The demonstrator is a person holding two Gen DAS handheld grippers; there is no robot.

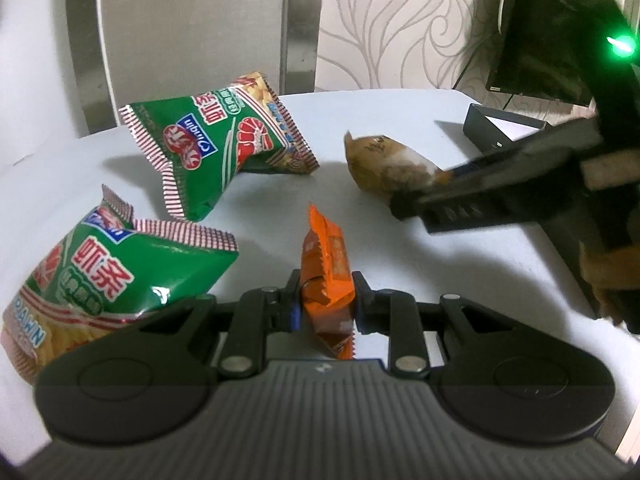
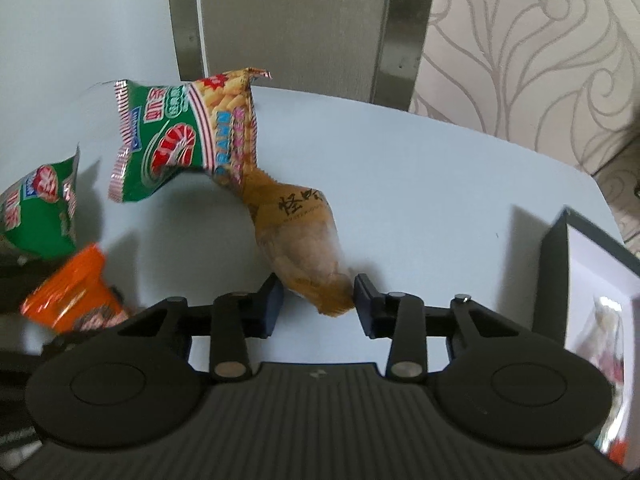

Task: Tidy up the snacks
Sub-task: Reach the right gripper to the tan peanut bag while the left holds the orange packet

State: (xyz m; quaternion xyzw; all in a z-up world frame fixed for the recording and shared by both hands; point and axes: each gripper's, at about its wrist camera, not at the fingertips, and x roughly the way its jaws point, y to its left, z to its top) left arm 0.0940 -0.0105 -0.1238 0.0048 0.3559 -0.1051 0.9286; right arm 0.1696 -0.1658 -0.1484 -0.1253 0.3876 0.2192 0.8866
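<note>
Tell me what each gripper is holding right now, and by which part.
The left gripper pinches the orange packet across its lower middle. The right gripper has the brown packet's near end between its fingers; a firm grip cannot be told.

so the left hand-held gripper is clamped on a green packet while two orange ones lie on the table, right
Not quite: the left wrist view shows the left hand-held gripper clamped on the orange packet, and the two green packets lie on the table.
</note>
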